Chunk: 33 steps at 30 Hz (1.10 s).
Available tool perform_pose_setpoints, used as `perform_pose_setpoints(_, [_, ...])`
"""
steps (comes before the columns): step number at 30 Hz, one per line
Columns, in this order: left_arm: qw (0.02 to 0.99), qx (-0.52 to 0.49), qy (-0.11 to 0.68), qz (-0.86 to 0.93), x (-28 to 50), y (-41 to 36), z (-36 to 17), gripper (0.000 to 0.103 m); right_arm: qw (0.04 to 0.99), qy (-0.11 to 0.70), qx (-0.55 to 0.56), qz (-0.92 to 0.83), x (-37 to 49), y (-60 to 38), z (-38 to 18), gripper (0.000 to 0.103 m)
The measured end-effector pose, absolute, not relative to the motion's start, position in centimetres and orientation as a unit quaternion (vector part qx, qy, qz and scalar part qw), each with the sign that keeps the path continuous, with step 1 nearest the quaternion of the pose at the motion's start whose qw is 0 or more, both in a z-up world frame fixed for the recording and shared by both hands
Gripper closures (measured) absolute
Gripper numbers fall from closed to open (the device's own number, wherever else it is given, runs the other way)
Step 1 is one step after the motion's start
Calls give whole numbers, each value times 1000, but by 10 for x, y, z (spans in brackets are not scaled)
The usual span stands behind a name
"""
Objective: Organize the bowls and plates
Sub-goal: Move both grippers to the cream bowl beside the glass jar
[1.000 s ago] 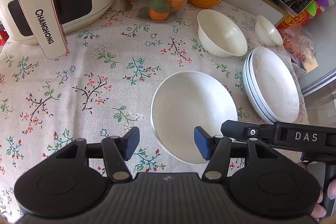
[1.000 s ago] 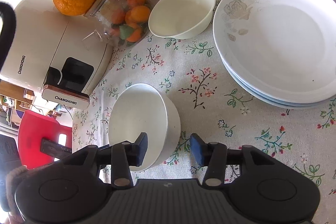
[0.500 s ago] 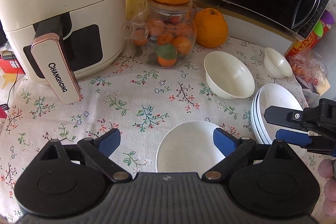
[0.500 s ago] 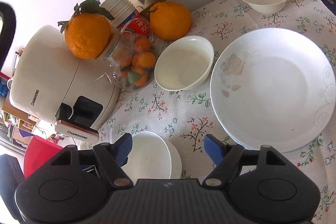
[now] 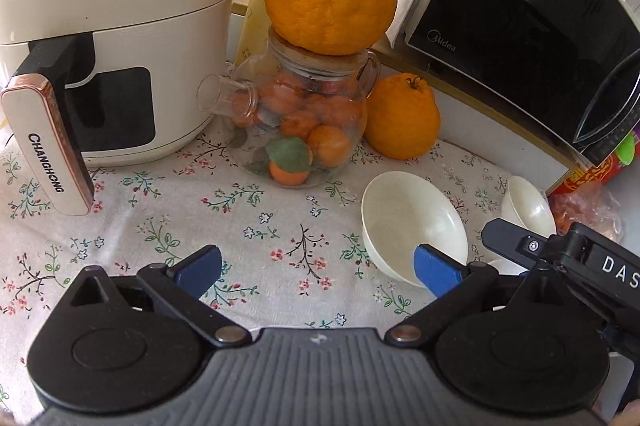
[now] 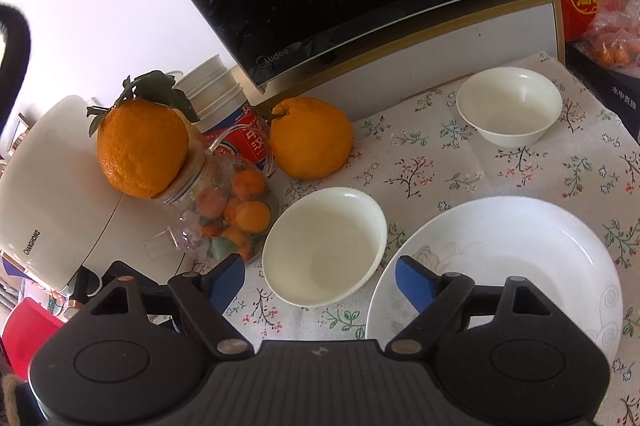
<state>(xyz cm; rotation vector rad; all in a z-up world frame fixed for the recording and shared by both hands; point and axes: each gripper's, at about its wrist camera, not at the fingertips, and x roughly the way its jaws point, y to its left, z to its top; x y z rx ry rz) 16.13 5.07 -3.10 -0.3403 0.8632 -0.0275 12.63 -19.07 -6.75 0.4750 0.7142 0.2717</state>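
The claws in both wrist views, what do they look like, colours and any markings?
Both look alike: the left claw and right claw have black linkage arms tipped with blue pads, round black housings and a ribbed grey body. Seen from the left wrist, the right one's side carries white "DAS" lettering.

I see a table (image 6: 500, 162) covered by a cloth with a small flower print. On it, at the back left, stands a cream air fryer (image 5: 120, 26), and beside that a glass teapot (image 5: 304, 130) full of small oranges. A large orange (image 6: 310, 138) sits on the cloth near the teapot. In front of it rests a medium white bowl (image 6: 324, 246), just beside a white plate (image 6: 520, 266). A smaller white bowl (image 6: 508, 106) stands well apart, toward the back right
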Motion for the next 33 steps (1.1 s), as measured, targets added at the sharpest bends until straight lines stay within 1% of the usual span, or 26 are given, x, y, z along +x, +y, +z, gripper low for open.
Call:
perform_pose_setpoints(3, [893,-176,413,5,171,44,-37,2,904,338,230,127,139,-195,-72,21])
perform_pose_setpoints(6, [888,-191,418,12,178,41,-43,9,899,334,254,121,149,-201,-80,21])
perform_pose_setpoints(8, [883,-207,422,11,181,40,-47,15,896,334,266,120,154,-204,-84,22])
perform_pose_setpoints(9, [880,-215,423,9,183,40,-49,16,895,334,270,118,156,-205,-86,22])
perform_pose_setpoints(11, [877,-230,422,0,185,38,-53,23,893,335,277,113,160,-206,-90,24])
perform_pose_setpoints(12, [875,-237,422,-4,186,38,-54,25,892,336,281,112,161,-207,-92,25])
perform_pose_setpoints(14, [873,-249,419,-13,187,37,-56,33,891,333,286,112,164,-207,-94,30])
perform_pose_setpoints(15, [873,-253,417,-15,188,37,-57,34,891,331,288,113,165,-208,-94,32])
perform_pose_setpoints(17, [874,-259,411,-22,189,36,-58,44,889,332,294,113,166,-208,-96,37])
perform_pose_setpoints(20, [873,-267,406,-25,191,36,-61,53,888,334,295,115,167,-207,-98,46])
perform_pose_setpoints(23, [871,-277,405,-27,192,37,-65,61,890,337,286,111,170,-205,-99,54])
perform_pose_setpoints(26, [869,-282,405,-35,194,37,-68,66,890,341,283,107,173,-203,-100,61])
perform_pose_setpoints(27, [869,-282,405,-39,194,37,-70,68,891,341,283,104,174,-203,-101,61])
perform_pose_setpoints(29, [869,-282,404,-44,196,37,-72,75,891,342,282,97,176,-202,-102,66])
perform_pose_setpoints(30, [869,-283,404,-46,197,36,-75,76,891,344,280,94,176,-202,-103,67])
perform_pose_setpoints(32, [867,-285,406,-49,198,36,-78,83,891,350,275,90,178,-200,-104,71])
perform_pose_setpoints(33, [866,-286,408,-50,199,36,-79,84,892,352,270,89,180,-198,-105,72])
